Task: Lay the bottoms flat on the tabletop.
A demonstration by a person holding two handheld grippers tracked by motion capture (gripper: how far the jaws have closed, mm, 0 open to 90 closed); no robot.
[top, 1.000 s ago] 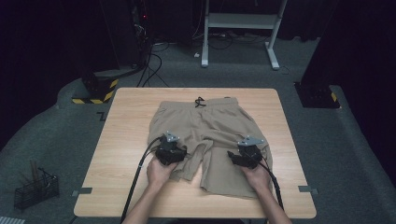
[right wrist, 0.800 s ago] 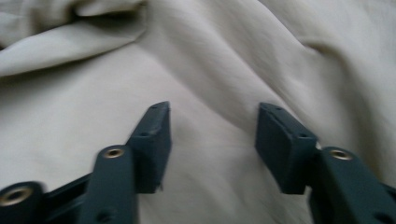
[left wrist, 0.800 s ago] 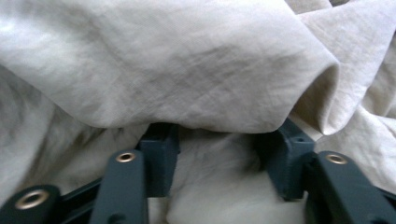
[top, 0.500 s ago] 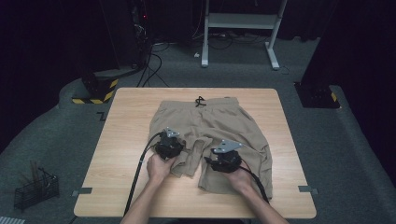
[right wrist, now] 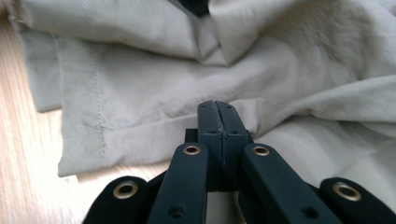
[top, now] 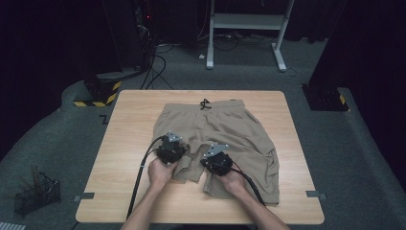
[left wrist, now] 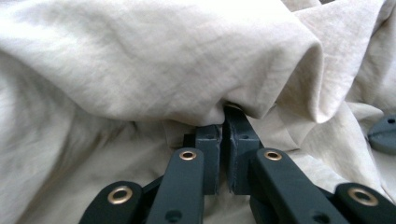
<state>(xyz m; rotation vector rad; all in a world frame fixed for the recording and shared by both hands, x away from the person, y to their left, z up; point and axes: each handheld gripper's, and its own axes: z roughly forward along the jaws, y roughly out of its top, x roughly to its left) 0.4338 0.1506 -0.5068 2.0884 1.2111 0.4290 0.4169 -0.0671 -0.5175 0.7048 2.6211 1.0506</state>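
The beige shorts [top: 225, 139] lie flat on the wooden table [top: 124, 158], waistband on the far side with the black drawstring [top: 205, 104] at its middle, the 2 legs reaching toward the person. Taking that drawstring as the landmark, both grippers sit well on the near side of it, at the inner edges of the legs near the crotch: the left gripper [top: 170, 151] slightly left of it, the right gripper [top: 217, 160] slightly right and nearer the person.

The left gripper [left wrist: 223, 122] has just been closing and now pinches a raised fold of cloth between its pads. The right gripper [right wrist: 217, 116] has also just been closing; its jaws stand pressed together over the cloth beside the leg's stitched hem [right wrist: 100, 135], and I cannot tell whether any fabric is actually caught between them.

The work in hand looks like securing 2 grips before folding or lifting. To do it well, I would test the right grip with a small tug first, re-pinch at the hem if it slips, then raise both hands together so the cloth does not twist
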